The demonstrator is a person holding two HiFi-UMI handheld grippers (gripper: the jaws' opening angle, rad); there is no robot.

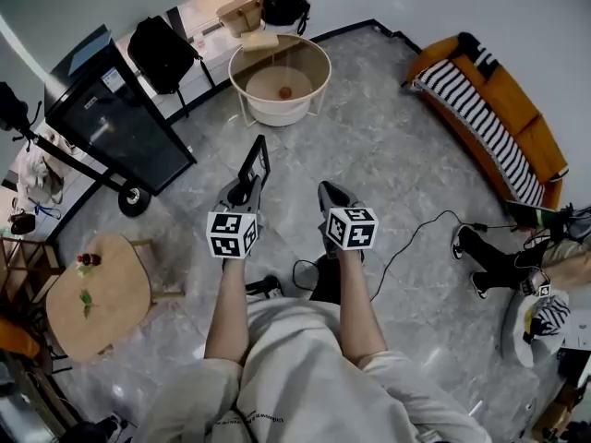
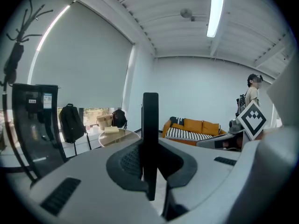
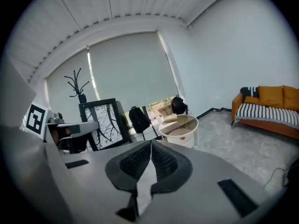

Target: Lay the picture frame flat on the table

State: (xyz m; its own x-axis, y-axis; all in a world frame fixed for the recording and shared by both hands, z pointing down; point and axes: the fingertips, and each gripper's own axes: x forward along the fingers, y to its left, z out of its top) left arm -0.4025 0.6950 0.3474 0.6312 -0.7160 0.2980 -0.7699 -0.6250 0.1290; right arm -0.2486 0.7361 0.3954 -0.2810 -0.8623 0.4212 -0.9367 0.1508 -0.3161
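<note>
Left hand-held gripper [image 2: 150, 164]: I see it pinched on the edge of the frame [image 2: 150, 125].
Right hand-held gripper [image 3: 150, 158]: jaws together, nothing in them.
Frame: upright, in the air, well short of the round tabletop [image 1: 325, 63].

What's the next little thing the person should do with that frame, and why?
Probably carry the picture frame forward toward the round table. The left gripper is shut on the frame, holding it upright in the air, and the table stands ahead, apart from it, so laying it flat must wait.
</note>
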